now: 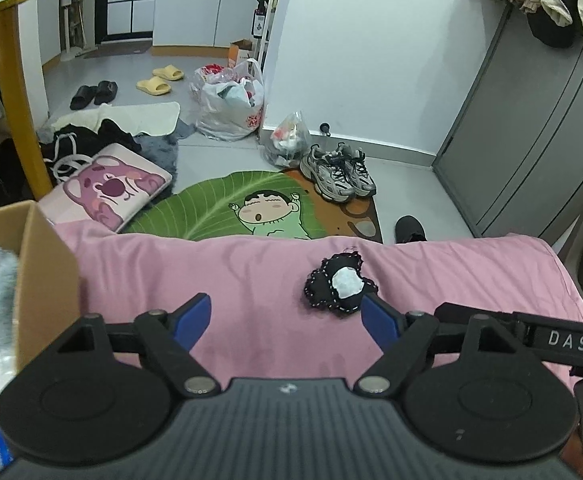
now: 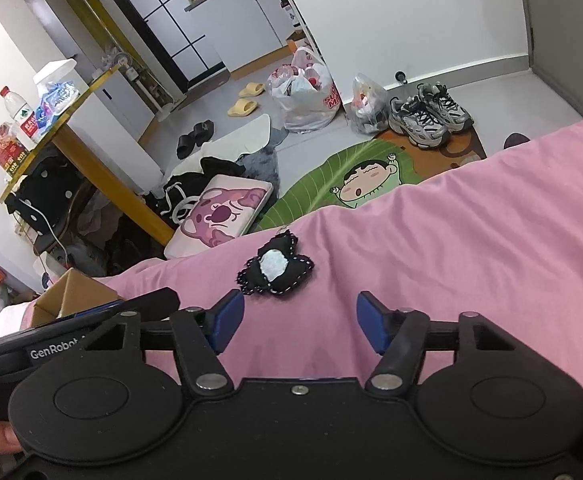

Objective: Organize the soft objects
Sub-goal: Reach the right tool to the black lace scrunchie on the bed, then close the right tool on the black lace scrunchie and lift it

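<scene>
A small black plush toy point(image 1: 338, 289) point(image 2: 275, 270) – white patch, stitched edge – was seen lying on the pink bed cover point(image 1: 231, 280) point(image 2: 431, 248), untouched. Both the left gripper point(image 1: 287, 314) and the right gripper point(image 2: 300, 316) were held released. A cardboard box point(image 1: 31, 264) of soft items was shown fully in the left view only – beyond, a cluttered floor point(image 1: 403, 172).

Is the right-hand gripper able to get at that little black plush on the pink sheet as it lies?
Probably yes. The black plush lies alone on the pink sheet, just ahead and slightly left of the open right gripper, with nothing between them. It would need a small shift left.
</scene>
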A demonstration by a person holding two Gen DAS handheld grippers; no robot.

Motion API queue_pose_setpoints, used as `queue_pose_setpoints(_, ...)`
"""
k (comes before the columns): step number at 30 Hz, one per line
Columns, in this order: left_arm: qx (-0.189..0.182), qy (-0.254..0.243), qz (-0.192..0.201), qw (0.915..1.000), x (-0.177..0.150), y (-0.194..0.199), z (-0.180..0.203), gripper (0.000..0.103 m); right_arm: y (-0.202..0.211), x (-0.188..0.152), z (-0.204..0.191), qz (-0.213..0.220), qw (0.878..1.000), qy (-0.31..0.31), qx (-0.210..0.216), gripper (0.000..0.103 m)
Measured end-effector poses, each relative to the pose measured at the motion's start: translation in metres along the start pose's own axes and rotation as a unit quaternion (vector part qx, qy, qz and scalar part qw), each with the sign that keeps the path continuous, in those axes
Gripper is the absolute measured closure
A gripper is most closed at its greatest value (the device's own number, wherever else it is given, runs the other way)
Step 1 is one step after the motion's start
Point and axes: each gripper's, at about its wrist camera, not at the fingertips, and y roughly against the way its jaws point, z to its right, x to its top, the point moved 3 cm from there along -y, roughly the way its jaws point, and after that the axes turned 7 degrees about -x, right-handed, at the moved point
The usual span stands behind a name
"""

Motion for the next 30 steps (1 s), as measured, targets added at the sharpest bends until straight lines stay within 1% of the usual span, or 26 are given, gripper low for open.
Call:
queue_pose_setpoints(3, -0.004, 0.004, -0.006, 1.0000, 0.003, -0.012, 0.002, 0.026, -0.007, 0.003, 0.001, -0.005, 1.000, -0.004, 0.003, 0.047)
queue_pose_setpoints(5, -0.006, 0.006, -0.009, 0.9999, 0.004, -0.018, 0.002, 0.028, -0.014, 0.007, 0.001, -0.010, 1.000, -0.010, 0.007, 0.052)
queue_pose_setpoints(8, -0.016, 0.004, -0.011, 0.9998, 0.008, -0.028, 0.003, 0.029, -0.022, 0.012, 0.001, -0.016, 1.000, -0.012, 0.012, 0.056)
queue_pose_setpoints(10, -0.017, 0.006, -0.012, 0.9998, 0.010, -0.035, 0.005, 0.031, -0.029, 0.015, 0.000, -0.019, 1.000, -0.010, 0.015, 0.060)
queue_pose_setpoints(11, -0.019, 0.009, -0.014, 0.9997, 0.010, -0.038, 0.005, 0.035, -0.032, 0.017, -0.001, -0.022, 1.000, -0.010, 0.016, 0.062)
queue_pose_setpoints(12, -0.022, 0.016, -0.017, 0.9995, 0.011, -0.043, 0.004, 0.038, -0.035, 0.019, -0.001, -0.024, 1.000, -0.009, 0.017, 0.062)
queue_pose_setpoints(15, -0.023, 0.033, -0.026, 0.9988, 0.012, -0.052, -0.002, 0.045, -0.044, 0.024, -0.002, -0.029, 0.999, -0.006, 0.020, 0.064)
queue_pose_setpoints(22, -0.031, 0.046, -0.041, 0.9976, 0.012, -0.068, -0.010, 0.047, -0.065, 0.030, -0.004, -0.045, 0.998, -0.006, 0.031, 0.070)
queue_pose_setpoints(24, -0.040, 0.054, -0.047, 0.9966, 0.012, -0.074, -0.012, 0.053, -0.071, 0.031, -0.003, -0.052, 0.998, -0.010, 0.031, 0.071)
queue_pose_setpoints(25, -0.043, 0.057, -0.051, 0.9961, 0.011, -0.077, -0.013, 0.055, -0.073, 0.031, -0.003, -0.056, 0.998, -0.011, 0.031, 0.071)
queue_pose_setpoints(27, -0.050, 0.060, -0.061, 0.9950, 0.010, -0.084, -0.015, 0.062, -0.079, 0.028, -0.002, -0.068, 0.997, -0.013, 0.033, 0.071)
queue_pose_setpoints(30, -0.067, 0.077, -0.081, 0.9915, 0.005, -0.093, -0.017, 0.070, -0.084, 0.024, 0.001, -0.085, 0.995, -0.029, 0.038, 0.072)
